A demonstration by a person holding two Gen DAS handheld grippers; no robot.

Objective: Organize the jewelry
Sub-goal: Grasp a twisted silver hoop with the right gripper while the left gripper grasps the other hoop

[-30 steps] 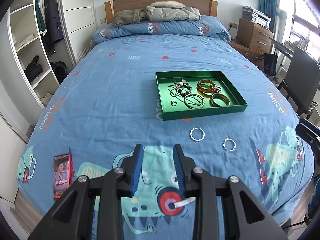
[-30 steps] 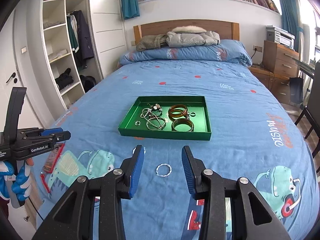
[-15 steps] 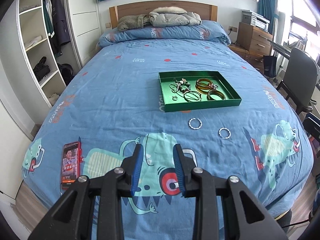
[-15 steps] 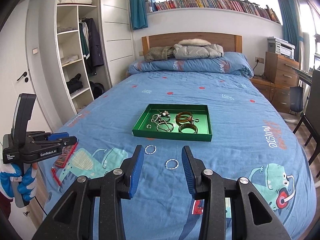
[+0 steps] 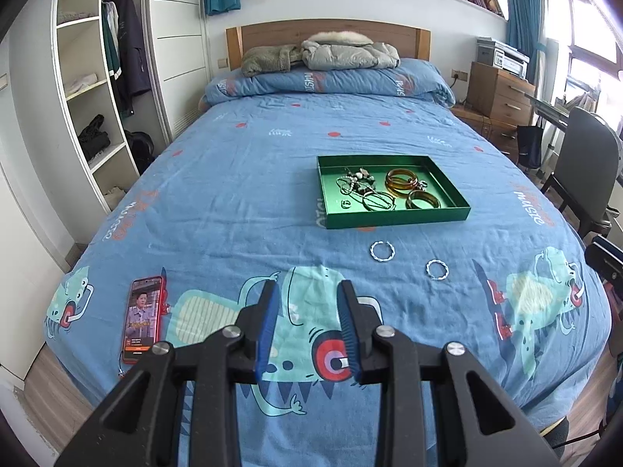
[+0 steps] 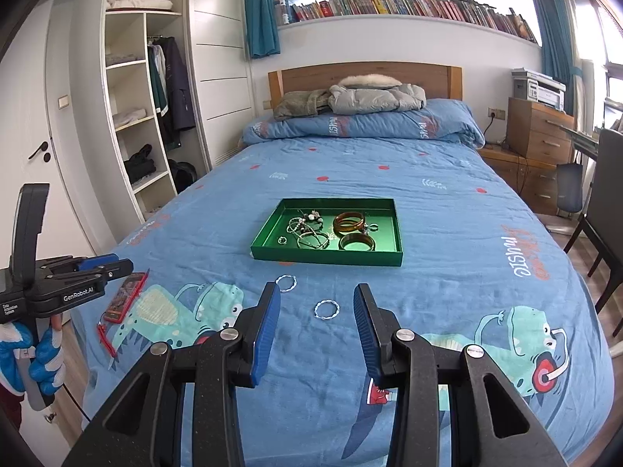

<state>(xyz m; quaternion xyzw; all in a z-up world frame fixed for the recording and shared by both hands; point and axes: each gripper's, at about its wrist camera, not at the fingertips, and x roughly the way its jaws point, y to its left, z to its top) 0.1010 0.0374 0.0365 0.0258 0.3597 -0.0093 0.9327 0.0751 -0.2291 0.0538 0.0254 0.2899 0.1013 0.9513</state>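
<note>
Right gripper (image 6: 316,295) jaws apart, nothing between the pads, above the foot of the blue cartoon-print bedspread (image 6: 447,272). Left gripper (image 5: 307,292) likewise parted and empty. Two twisted silver rings (image 6: 326,308) (image 6: 286,283) lie on the spread just ahead. Beyond them: green rectangular tray (image 6: 327,258) holding amber bangles (image 6: 349,222) and tangled chains. Red-cased phone (image 5: 142,319) at left.

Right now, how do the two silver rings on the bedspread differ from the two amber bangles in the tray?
The silver rings lie loose on the bedspread, outside the green tray; the amber bangles sit inside it. The rings look thin, twisted and silvery; the bangles look thicker, smoother and brown. All four lie flat, ungripped.
</note>
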